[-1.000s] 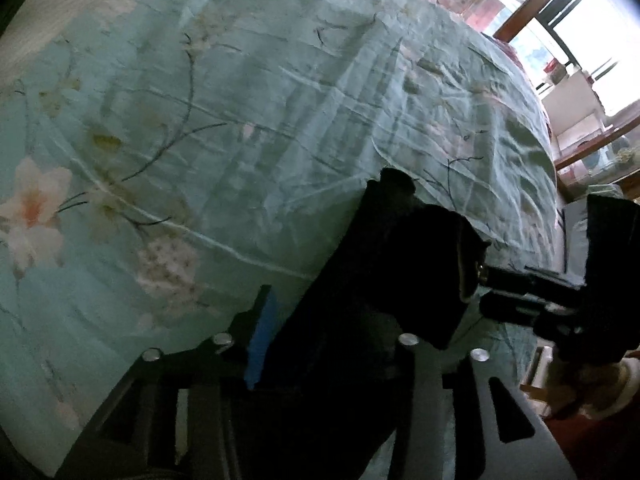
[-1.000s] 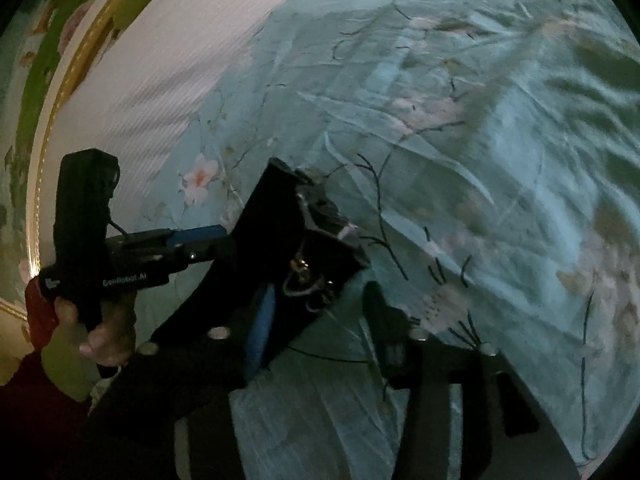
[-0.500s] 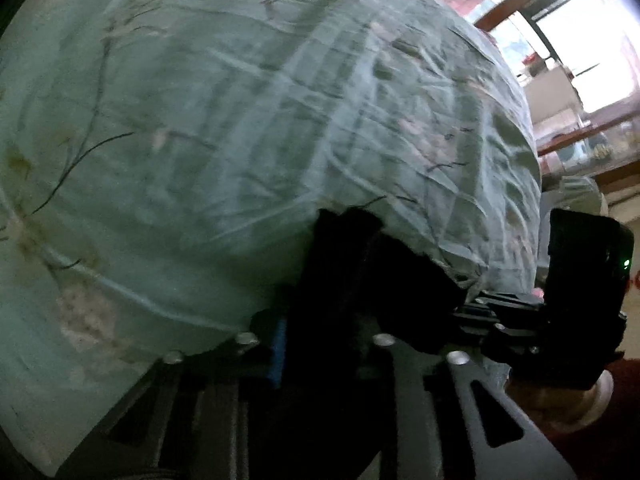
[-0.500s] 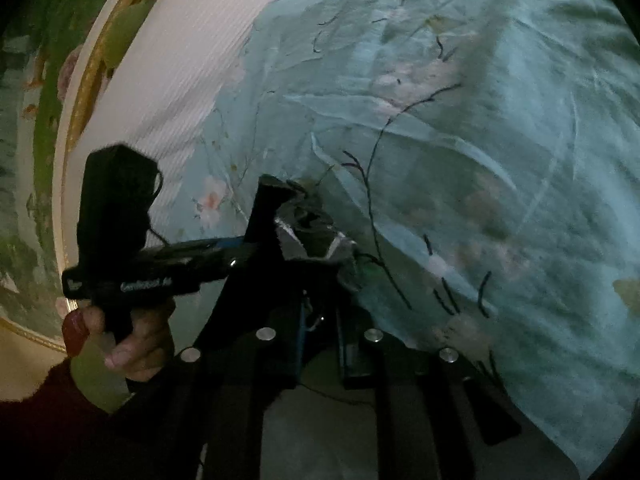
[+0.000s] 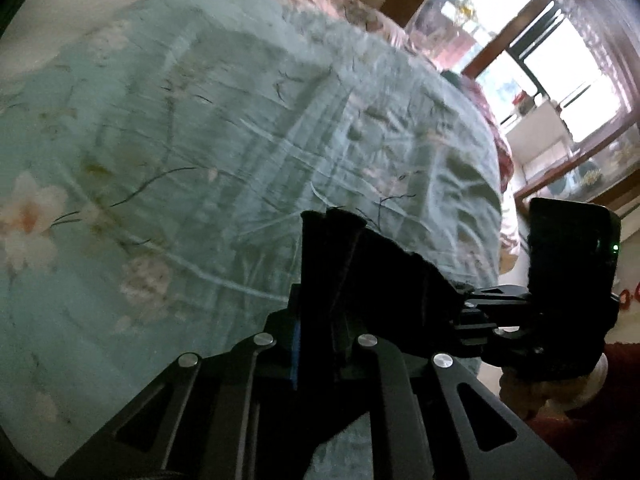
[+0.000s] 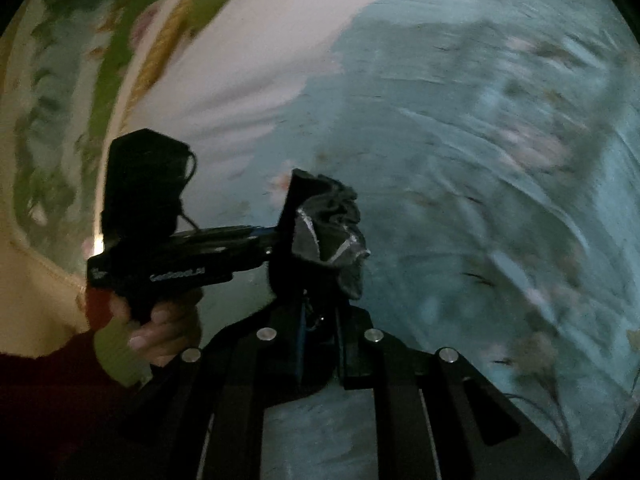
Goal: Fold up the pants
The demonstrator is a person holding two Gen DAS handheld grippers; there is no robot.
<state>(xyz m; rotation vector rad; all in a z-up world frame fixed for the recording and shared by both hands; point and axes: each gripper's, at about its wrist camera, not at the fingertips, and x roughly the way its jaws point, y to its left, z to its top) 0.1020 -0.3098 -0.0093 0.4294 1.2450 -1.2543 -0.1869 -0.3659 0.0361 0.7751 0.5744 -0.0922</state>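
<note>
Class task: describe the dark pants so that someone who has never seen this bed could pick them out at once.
Start from the wide teal floral bedspread that fills both views. In front of it, the left tool and the right tool are each shut on a bunched black garment, the pants. They are the only dark cloth against the pale flowered fabric.

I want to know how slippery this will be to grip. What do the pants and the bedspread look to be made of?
Pants: dark, matte woven cloth, probably cotton-like; it bunches into soft folds with a pale hem edge. Bedspread: thin, smooth printed cotton or blend; fine creases, faint sheen.
</note>
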